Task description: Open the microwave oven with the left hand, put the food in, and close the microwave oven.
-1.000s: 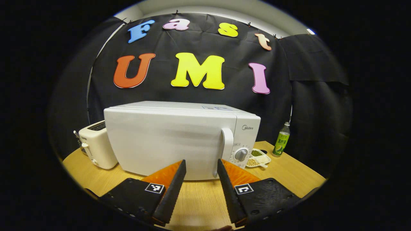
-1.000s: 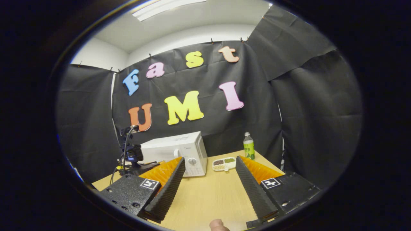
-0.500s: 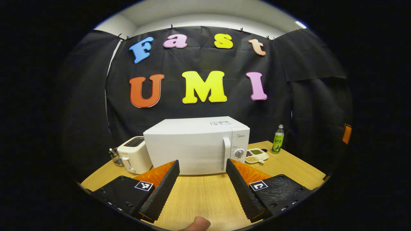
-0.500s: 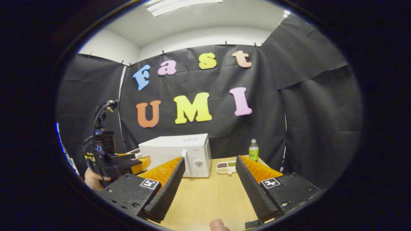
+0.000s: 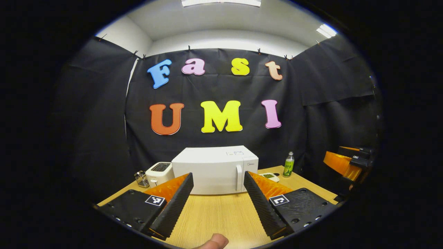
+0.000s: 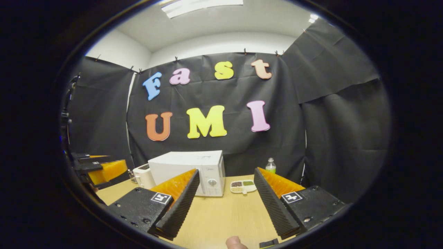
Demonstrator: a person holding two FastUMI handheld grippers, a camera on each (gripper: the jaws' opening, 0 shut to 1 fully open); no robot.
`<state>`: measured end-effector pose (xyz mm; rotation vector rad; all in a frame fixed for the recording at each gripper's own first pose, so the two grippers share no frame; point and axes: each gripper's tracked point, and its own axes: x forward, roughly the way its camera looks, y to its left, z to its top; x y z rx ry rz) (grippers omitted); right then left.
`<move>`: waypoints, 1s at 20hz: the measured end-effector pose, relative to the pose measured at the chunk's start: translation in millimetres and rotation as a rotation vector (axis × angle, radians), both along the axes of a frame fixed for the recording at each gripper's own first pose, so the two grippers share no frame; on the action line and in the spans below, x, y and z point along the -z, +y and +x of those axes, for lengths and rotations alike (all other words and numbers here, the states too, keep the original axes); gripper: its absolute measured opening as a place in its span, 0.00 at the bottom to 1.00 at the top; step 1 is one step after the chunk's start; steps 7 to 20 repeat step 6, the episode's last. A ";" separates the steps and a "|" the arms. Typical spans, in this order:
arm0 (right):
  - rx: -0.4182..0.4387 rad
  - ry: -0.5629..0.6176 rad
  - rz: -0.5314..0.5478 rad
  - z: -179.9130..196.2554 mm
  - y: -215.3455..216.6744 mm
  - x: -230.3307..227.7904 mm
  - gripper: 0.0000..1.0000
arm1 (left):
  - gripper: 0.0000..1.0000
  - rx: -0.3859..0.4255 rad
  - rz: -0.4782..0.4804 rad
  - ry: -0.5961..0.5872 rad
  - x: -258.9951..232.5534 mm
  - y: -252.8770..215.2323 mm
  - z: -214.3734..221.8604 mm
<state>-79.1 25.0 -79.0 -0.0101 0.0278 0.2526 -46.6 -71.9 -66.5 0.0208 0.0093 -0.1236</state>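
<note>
Hovering low over the near part of the wooden table, left gripper spread wide, nothing between the fingers. Same for the right gripper: fingers apart, holding nothing, bare tabletop ahead. Plenty of open wood out to the white microwave at the far side, door shut, front and handle facing near, long axis running left-right. Toaster just left of it. Divided food tray just right of it, green bottle beyond.
</note>
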 end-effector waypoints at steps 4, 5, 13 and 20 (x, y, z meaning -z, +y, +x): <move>0.012 -0.013 -0.011 -5.9 -5.4 -4.7 0.91 | 0.94 -0.032 0.004 -0.069 -22.0 15.3 -28.2; 0.014 -0.018 -0.009 -8.0 -6.3 -6.8 1.00 | 0.93 -0.032 0.004 -0.081 -23.9 15.7 -34.5; 0.013 -0.022 -0.009 -9.3 -5.8 -7.6 1.00 | 0.93 -0.029 0.007 -0.082 -23.1 16.0 -39.4; 0.013 -0.022 -0.009 -9.3 -5.8 -7.6 1.00 | 0.93 -0.029 0.007 -0.082 -23.1 16.0 -39.4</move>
